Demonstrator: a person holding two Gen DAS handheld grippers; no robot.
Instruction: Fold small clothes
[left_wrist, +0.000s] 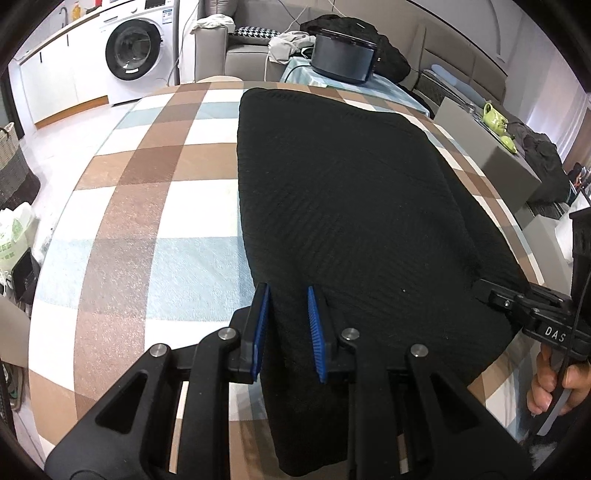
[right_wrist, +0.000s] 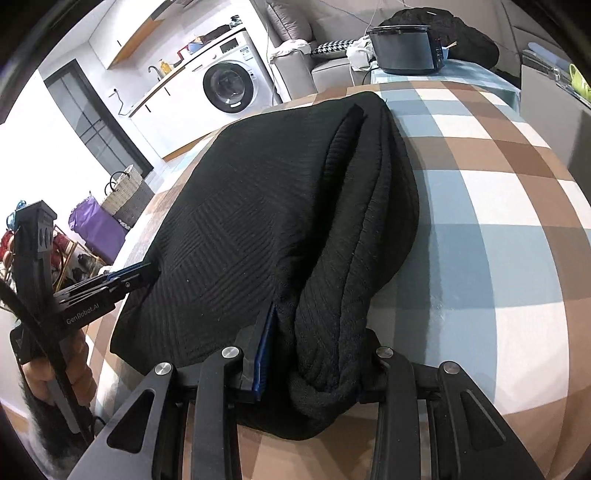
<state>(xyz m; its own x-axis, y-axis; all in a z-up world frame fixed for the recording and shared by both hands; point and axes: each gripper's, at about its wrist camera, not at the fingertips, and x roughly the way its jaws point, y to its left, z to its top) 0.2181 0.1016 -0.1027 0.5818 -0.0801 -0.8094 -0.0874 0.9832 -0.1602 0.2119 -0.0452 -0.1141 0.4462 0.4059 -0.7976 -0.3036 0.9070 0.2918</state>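
Black knit garment on checked desk | left gripper and right gripper fingers clamp near hem | step: fold-over | next: carry hem evenly to far edge

The black garment is matt knit cloth with a ribbed diagonal texture; the checked tablecloth looks slightly nubby. Gripper pads, at 6 o'clock, are ridged blue rubber.

A white washing machine stands under a white counter with a tap, next to white cupboards. A grey sofa sits behind the table's checked cloth. A woven basket stands on what looks like a pale floor. Bright daylight fills the room.
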